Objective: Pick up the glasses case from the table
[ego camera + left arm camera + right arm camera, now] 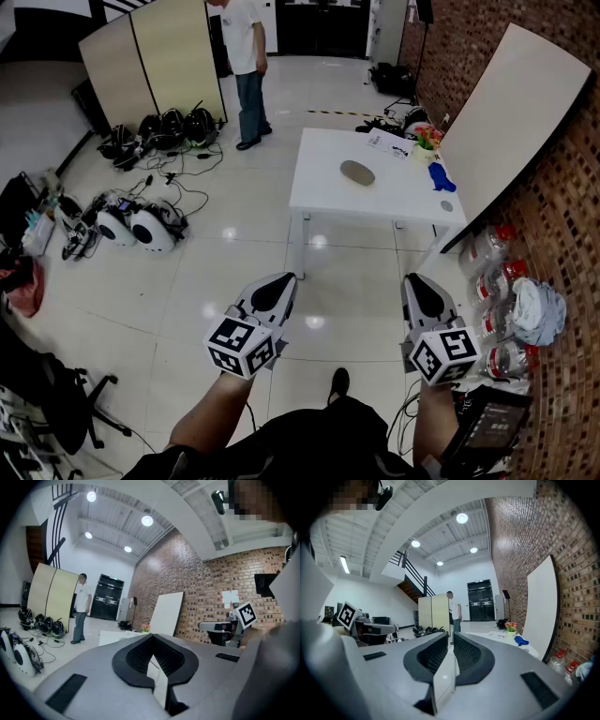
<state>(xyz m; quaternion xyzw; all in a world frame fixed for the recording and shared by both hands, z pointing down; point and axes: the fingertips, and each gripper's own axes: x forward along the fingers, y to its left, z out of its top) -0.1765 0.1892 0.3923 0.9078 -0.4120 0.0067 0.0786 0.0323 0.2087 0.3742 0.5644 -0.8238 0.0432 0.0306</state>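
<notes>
- Starting close in: both grippers are up in front of the person, roughly level. The left gripper (286,278) has its jaws pressed together at the tips, with nothing between them.
- And the right one?
- The right gripper (412,279) is the same story, jaws closed tight and empty. Pale tiled floor (234,272) lies under both.
- Where's the glasses case?
- The glasses case (357,172) is a grey oval lying on the white table (319,192), well apart from both grippers and out ahead of them.
- What else is up there?
- A blue cloth (441,177) near the table's right edge, and a small flower pot (427,141) farther back. Bottles (497,281) are lined up along the brick wall (562,225) on the right. Far back, a person (246,66) stands on the floor beside tall folding panels (155,56).
</notes>
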